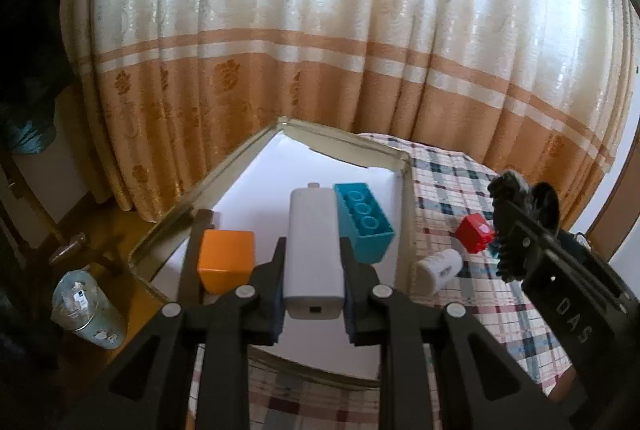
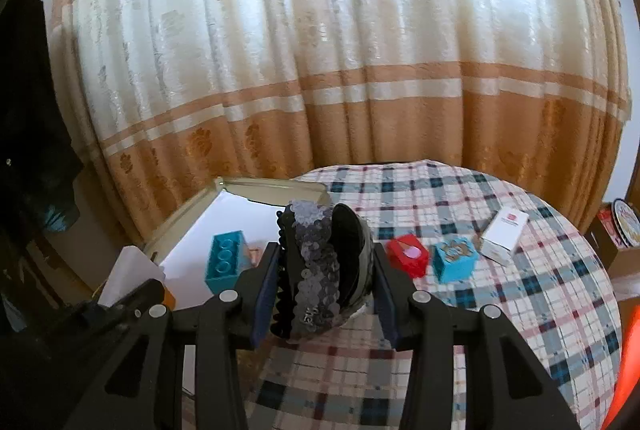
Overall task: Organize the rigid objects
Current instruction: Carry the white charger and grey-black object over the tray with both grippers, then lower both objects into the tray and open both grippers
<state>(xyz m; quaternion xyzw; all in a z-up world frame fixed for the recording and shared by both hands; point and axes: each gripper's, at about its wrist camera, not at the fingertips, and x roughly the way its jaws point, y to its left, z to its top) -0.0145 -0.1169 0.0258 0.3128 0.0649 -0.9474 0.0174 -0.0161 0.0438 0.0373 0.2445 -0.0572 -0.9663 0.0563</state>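
Setting: cream and orange patterned curtain hangs behind a round surface covered in a plaid cloth.
Left hand-held gripper: clenched on a white power bank, pads pressing both long sides; the power bank points away from the camera, its port end nearest the lens.
Position of left load: held above the white floor of a shallow metal tray, between an orange cube on its left and a teal building brick on its right.
Right hand-held gripper: grasping a dark sequinned hair claw clip, pads against both of its sides; the clip stands upright between the fingers, its black teeth on the left.
Position of right load: in the left wrist view it sits over the plaid cloth to the right of the tray; the right wrist view places it in front of the tray's right corner.
Tray contents: orange cube and teal brick lie on the white floor, well apart from each other.
Items on cloth: red cube, teal printed cube just beside it, small white box further right; a white cylinder lies on its side just outside the tray's right wall.
Off the surface: clear plastic cup lower left, on a wooden ledge.
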